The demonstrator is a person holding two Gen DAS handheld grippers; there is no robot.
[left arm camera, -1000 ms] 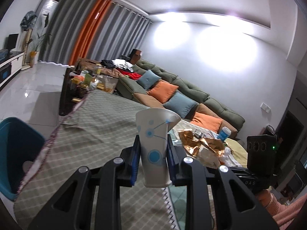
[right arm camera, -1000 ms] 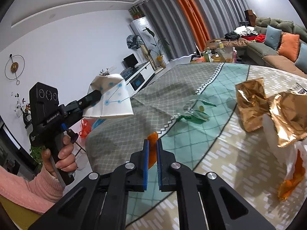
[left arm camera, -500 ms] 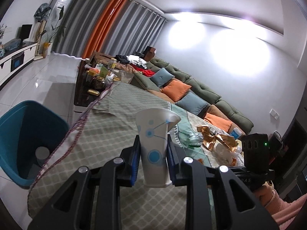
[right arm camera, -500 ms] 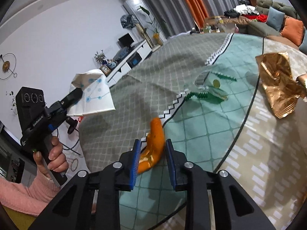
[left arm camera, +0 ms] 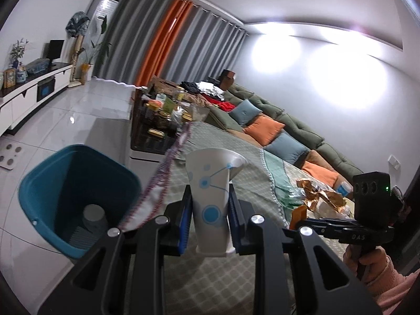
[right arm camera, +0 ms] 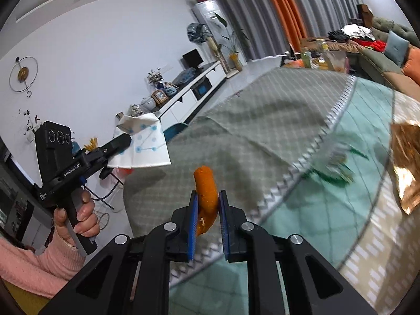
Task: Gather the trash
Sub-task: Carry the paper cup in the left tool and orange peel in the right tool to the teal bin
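Note:
My left gripper (left arm camera: 208, 204) is shut on a white paper cup with blue dots (left arm camera: 210, 199), held upright above the table's near-left edge; the cup also shows in the right wrist view (right arm camera: 143, 144). A teal bin (left arm camera: 76, 197) stands on the floor to the left, with a cup lying inside it. My right gripper (right arm camera: 207, 207) is shut on an orange peel (right arm camera: 206, 197) and holds it above the tablecloth (right arm camera: 262, 120). The right gripper also shows in the left wrist view (left arm camera: 296, 218), to the right of the cup.
Gold foil wrappers (left arm camera: 317, 194) (right arm camera: 405, 157) and a green-and-clear wrapper (right arm camera: 333, 168) lie on the table. A cluttered low table (left arm camera: 162, 115) and a green sofa with cushions (left arm camera: 275, 131) stand beyond. A white TV cabinet (left arm camera: 29, 92) lines the left wall.
My left gripper has swung left with the cup, bringing the teal bin further into view. My right gripper has closed on the orange peel and lifted it off the cloth.

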